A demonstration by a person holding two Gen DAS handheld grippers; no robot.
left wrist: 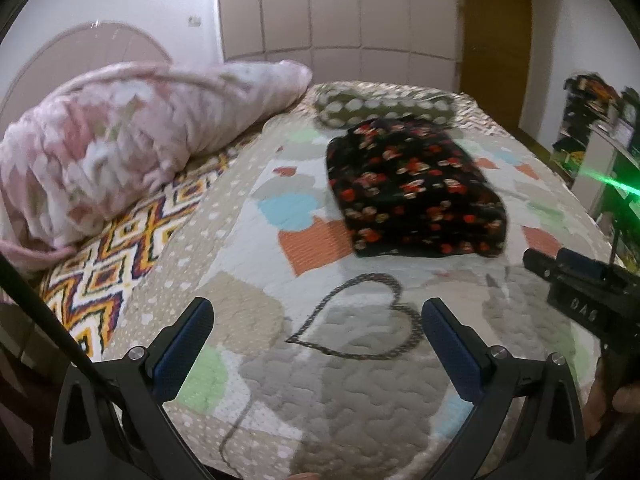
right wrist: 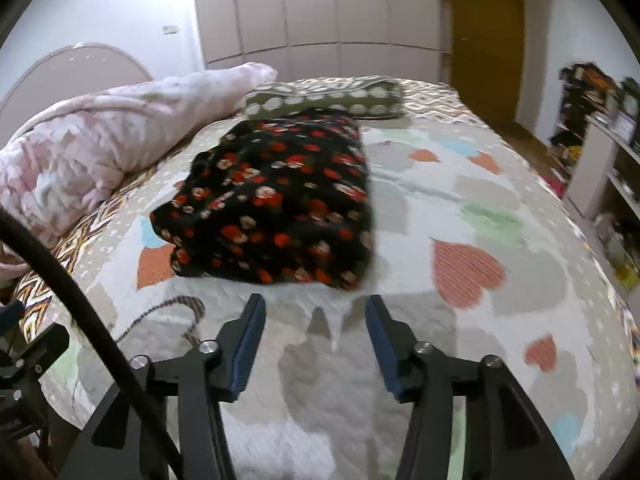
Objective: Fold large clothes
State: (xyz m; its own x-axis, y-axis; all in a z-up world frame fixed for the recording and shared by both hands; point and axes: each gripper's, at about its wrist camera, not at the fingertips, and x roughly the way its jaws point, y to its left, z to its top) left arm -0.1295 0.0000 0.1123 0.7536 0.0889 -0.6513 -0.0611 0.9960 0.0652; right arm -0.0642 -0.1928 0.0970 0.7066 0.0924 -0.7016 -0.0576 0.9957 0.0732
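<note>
We're over a bed covered by a quilted bedspread with pastel hearts in orange, green, blue and grey. A zigzag-patterned blanket shows along its left edge, and a bunched pink floral duvet is piled on top of that side. Headboard at far left, white wardrobe doors at the back, wooden door to their right, cluttered shelving on the right wall.

The black floral garment lies folded into a compact rectangle on the bedspread, mid-bed. Just behind it sits a folded olive piece with white dots; from the right wrist view the two look to be touching.

Left gripper: jaws wide apart, nothing between them, pointing down at the bedspread over a dark outlined heart, short of the garment.

Right gripper: jaws parted to a medium gap, empty, just short of the garment's near edge, angled down. In the left wrist view its body shows at the right edge.

Both frames are a bit motion-blurred.
</note>
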